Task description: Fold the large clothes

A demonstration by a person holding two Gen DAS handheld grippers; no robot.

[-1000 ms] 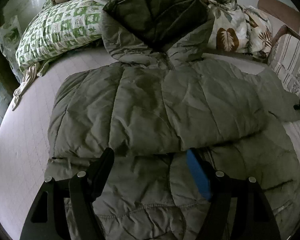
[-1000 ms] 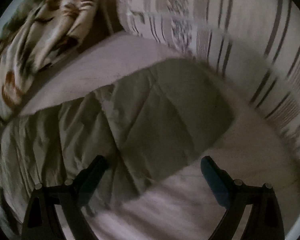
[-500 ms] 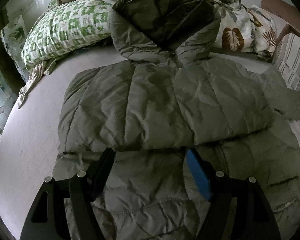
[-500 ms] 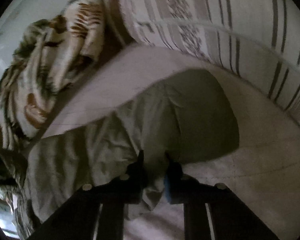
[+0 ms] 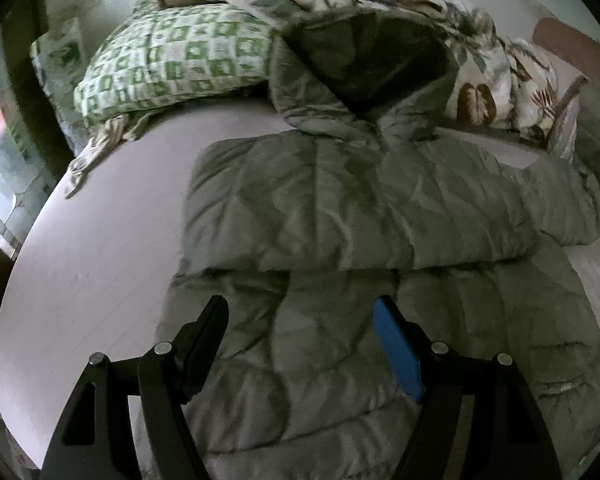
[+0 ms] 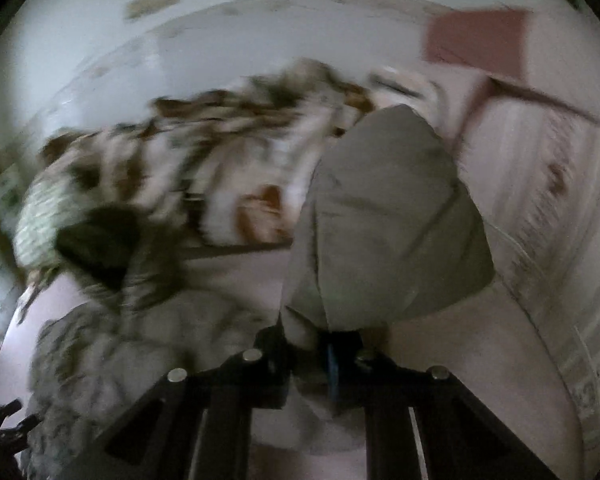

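A grey-green puffer jacket (image 5: 340,208) lies spread on the bed, its dark-lined hood (image 5: 372,60) toward the pillows. One sleeve is folded across the chest. My left gripper (image 5: 300,308) hovers open over the jacket's lower half with nothing between its fingers. In the blurred right wrist view my right gripper (image 6: 306,340) is shut on the end of the other sleeve (image 6: 388,220). That sleeve is lifted and stands up in front of the camera. The jacket's body (image 6: 120,352) lies below and to the left.
A green checked pillow (image 5: 172,68) and a leaf-print blanket (image 5: 492,80) lie at the head of the bed. A striped cushion (image 6: 540,200) borders the right side. Bare pale sheet (image 5: 100,240) stretches left of the jacket to the bed's edge.
My right gripper closed on the sleeve end lying on the sheet, then rose and swung with it. The left gripper shifted a little, staying open over the jacket.
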